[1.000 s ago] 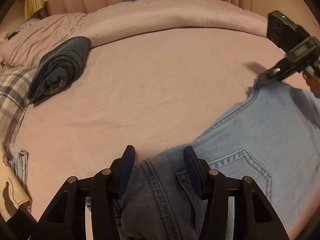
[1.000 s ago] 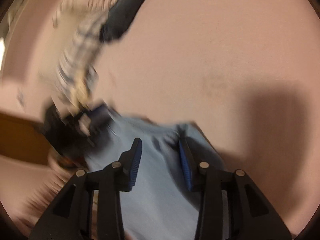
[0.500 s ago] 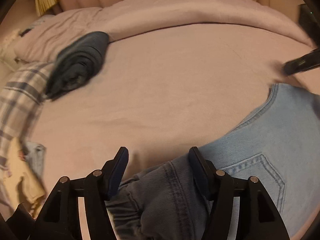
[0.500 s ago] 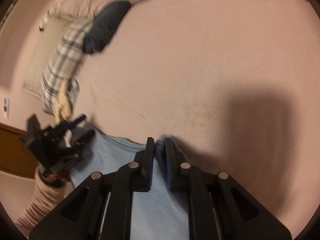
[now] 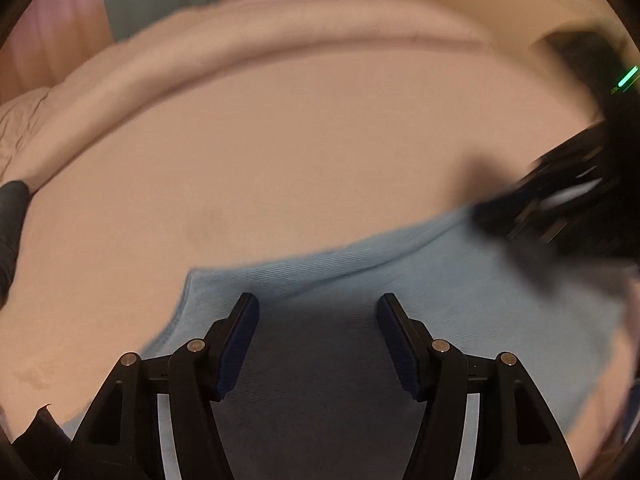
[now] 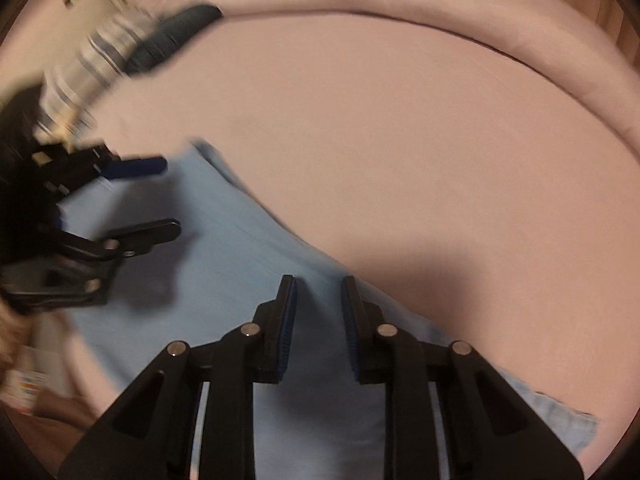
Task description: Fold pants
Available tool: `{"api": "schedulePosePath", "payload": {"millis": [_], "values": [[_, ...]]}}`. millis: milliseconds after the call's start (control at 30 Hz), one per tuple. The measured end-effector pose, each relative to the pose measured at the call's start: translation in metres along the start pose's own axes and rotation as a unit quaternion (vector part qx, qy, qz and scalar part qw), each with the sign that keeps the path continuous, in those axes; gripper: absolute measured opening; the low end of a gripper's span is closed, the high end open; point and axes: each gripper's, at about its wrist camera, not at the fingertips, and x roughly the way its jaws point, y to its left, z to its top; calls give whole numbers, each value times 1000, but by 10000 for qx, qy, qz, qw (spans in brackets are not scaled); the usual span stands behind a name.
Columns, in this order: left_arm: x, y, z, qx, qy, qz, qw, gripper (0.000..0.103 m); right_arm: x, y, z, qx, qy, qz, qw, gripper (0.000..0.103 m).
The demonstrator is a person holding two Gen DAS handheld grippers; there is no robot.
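Left wrist view: my left gripper [image 5: 318,300] has its jaws spread wide and nothing pinched. It hangs over the pants [image 5: 460,280], pale blue denim lying flat on the pink bed [image 5: 280,152]. A hemmed corner of the cloth sits just left of the left jaw. The picture is smeared, so I can't read the seams.

Handling, my read: denim is soft but on the heavy side, not slippery and not fragile. It will sag and drag on the sheet if lifted by one point. Best to pinch at a hemmed edge or corner, two layers deep, one gripper at each end of the same edge.

Right wrist view: right gripper [image 6: 318,284] has its jaws closing, a narrow gap left, with denim showing between them near the long edge of the pants. I can't see the pads biting yet.

Room: bare sheet beyond that edge, plenty of space to carry a fold across. The rolled duvet [image 6: 520,40] bounds the far side. A dark folded garment [image 6: 172,36] lies well apart, far left.
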Motion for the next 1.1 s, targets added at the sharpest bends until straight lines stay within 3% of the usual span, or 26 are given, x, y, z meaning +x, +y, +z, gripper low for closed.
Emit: {"api": "schedulePosePath", "payload": {"millis": [33,67,167,200,267,367,467,567,667,733,800,900,1100], "values": [[-1,4,-1,-82,-93,-73,9999,66,1,-4,-1,120,-82,-1,9999,2],[-5,8,-2,-162,-99,-84,9998,66,-2,-14,-4,262,-217,-38,9994,0],[-23,24,-12,-266,51,386,9989,66,-14,-30,-11,624,-372,-64,9973,0],[-34,28,-20,-238,23,472,9986,66,-21,-31,-14,588,-435,-279,9969,0],[-57,32,-40,-61,34,398,9992,66,-40,-25,-27,360,-601,-737,9948,17],[-95,16,-79,423,-26,-108,9990,66,-70,2,-57,-315,-797,-71,9963,16],[-114,-10,-108,972,-89,-476,9941,66,-85,39,-87,-1190,-714,386,9896,14],[-111,-34,-125,1561,-49,-227,9875,66,-79,69,-107,-1883,-443,330,9806,10],[-102,-48,-123,1559,4,-313,9873,59,-66,78,-114,-2038,-193,190,9786,10],[-100,-52,-120,1531,11,-378,9875,48,-59,76,-113,-1993,-178,74,9797,10],[-103,-56,-120,1559,24,-534,9863,27,-52,74,-112,-1947,-136,12,9808,9],[-101,-57,-117,1751,22,-579,9828,7,-54,69,-115,-1962,-202,-58,9803,4],[-113,-53,-130,1756,10,-883,9805,5,-69,75,-117,-1856,-414,181,9816,1]]}}
